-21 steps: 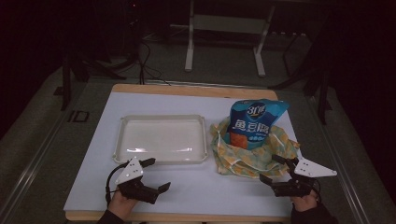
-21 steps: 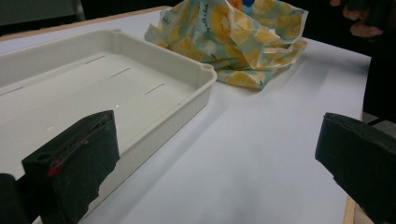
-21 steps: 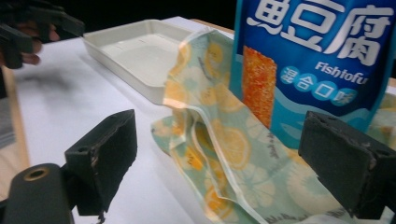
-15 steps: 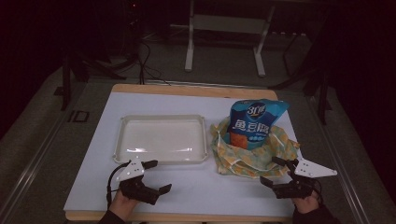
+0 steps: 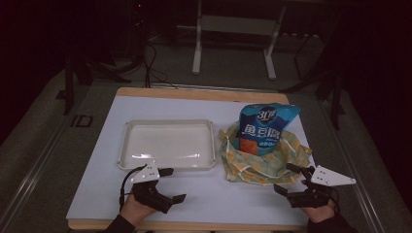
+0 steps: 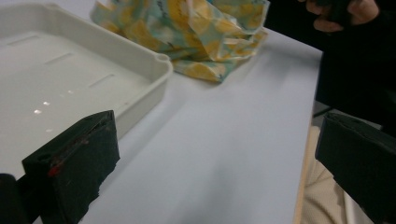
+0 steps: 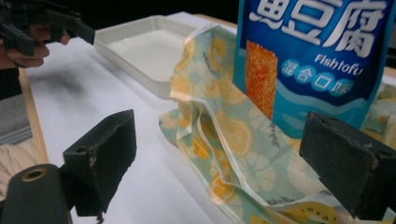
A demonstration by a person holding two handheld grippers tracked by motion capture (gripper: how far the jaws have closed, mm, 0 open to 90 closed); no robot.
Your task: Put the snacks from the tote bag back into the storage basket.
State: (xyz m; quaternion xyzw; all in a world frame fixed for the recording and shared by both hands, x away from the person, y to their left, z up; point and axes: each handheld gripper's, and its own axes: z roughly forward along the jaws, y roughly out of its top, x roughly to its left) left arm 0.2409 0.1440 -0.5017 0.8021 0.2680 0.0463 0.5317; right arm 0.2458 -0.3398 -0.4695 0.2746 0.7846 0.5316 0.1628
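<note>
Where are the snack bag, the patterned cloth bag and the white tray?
snack bag (image 5: 265, 128), high view, on its blue printed front.
patterned cloth bag (image 5: 252, 167), high view, on the near folds below the snack bag.
white tray (image 5: 167, 124), high view, on its far rim.

The near strip of the bench (image 5: 218, 204) lies bare between the left claw (image 5: 170, 185) and the right claw (image 5: 291, 180), giving open passage there. Farther back, the tray (image 5: 167, 164) blocks the left half. The cloth (image 5: 262, 167), with the bag (image 5: 265, 127) standing upright in it, blocks the right. Only a narrow bare gap runs between tray and cloth.
</note>
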